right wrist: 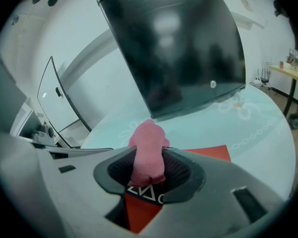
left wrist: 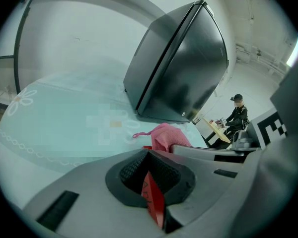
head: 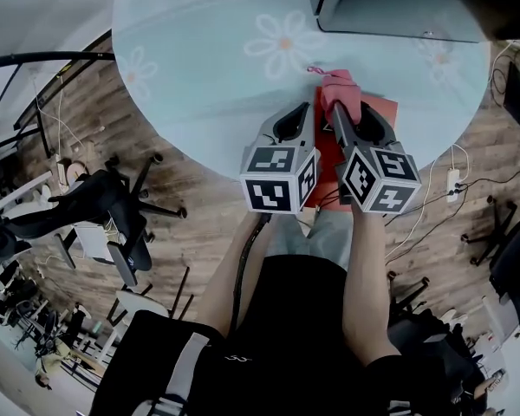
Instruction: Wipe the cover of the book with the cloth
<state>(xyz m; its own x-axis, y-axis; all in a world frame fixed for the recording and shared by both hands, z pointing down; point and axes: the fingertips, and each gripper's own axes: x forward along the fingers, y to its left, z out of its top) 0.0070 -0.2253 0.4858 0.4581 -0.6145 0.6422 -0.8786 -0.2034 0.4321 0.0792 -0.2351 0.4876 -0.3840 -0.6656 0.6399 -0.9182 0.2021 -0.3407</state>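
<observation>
Our right gripper (right wrist: 148,175) has its jaws pinched on the pink cloth (right wrist: 148,150). The cloth stands up from the pads as a bunched roll, and its far end pokes out past the tips. Our left gripper (left wrist: 154,182) has its jaws closed on a thin red edge of the book (head: 380,115), which shows edge-on between the pads. We judge that this grip steadies the book so the other gripper can wipe.

The book lies flat near the near edge of the round table (head: 199,59), under both grippers. In the right gripper view its red cover, with a white emblem, shows just below the cloth. We cannot tell whether the cloth is touching the cover.

We expect the cloth to be soft, limp and light, so it will fold and drag as it moves. It is best held in a bunch, as it is now, so that fabric meets the cover and not the jaws. The book looks thin, stiff and fairly light. Its cover seems smooth, so we think it may slide on the tablecloth under a push. An edge or corner, clear of the area to be wiped, is the sensible place to hold it.

We see no container with anything in it. A dark box (head: 390,7) stands on the far side of the table, and its inside is hidden. Far off to the right, in the left gripper view, a person (left wrist: 237,114) sits at a desk.
</observation>
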